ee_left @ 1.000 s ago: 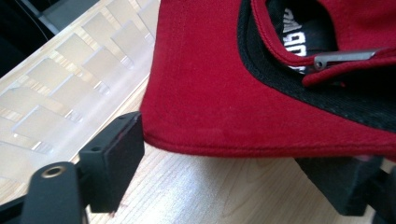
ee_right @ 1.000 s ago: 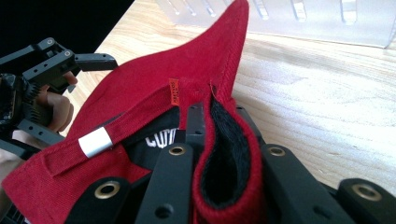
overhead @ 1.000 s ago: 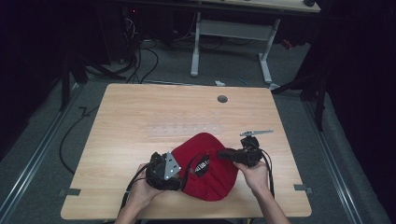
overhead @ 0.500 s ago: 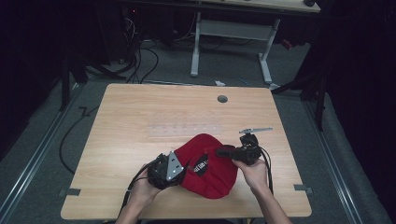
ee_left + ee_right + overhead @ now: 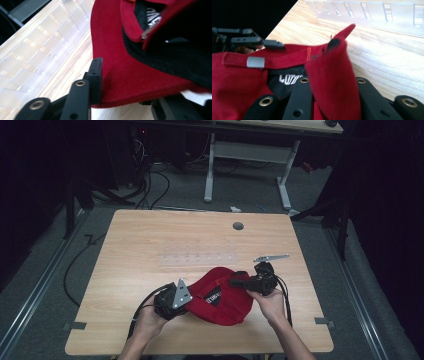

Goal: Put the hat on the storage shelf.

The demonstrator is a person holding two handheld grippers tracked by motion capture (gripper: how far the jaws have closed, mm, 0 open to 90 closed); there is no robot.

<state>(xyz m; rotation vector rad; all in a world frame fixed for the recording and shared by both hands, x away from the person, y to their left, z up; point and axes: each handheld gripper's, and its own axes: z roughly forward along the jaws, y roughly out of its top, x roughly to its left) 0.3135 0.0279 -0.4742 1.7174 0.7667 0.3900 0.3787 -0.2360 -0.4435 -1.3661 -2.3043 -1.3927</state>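
Note:
A red cap (image 5: 220, 302) lies upside down near the table's front edge, its black lining and strap buckle (image 5: 255, 62) showing. My left gripper (image 5: 192, 302) sits at the cap's left side. Its jaws have just been closing, the brim (image 5: 140, 75) is between them, and the near pad (image 5: 97, 75) presses on its edge. My right gripper (image 5: 235, 281) reaches in from the right and is shut on a raised fold of red fabric (image 5: 332, 82) at the cap's rim. The left gripper (image 5: 262, 42) shows beyond the cap in the right gripper view.
A clear plastic slotted strip (image 5: 200, 257) lies on the wooden table (image 5: 150, 235) just beyond the cap. A small metal piece (image 5: 271, 257) lies right of it, and a round cable hole (image 5: 238, 226) sits farther back. Cables and another desk's legs are behind the table.
The left gripper's jaws have drawn together on the cap's brim. The cap has bunched slightly and shifted a little. Both hands have stayed about where they were.

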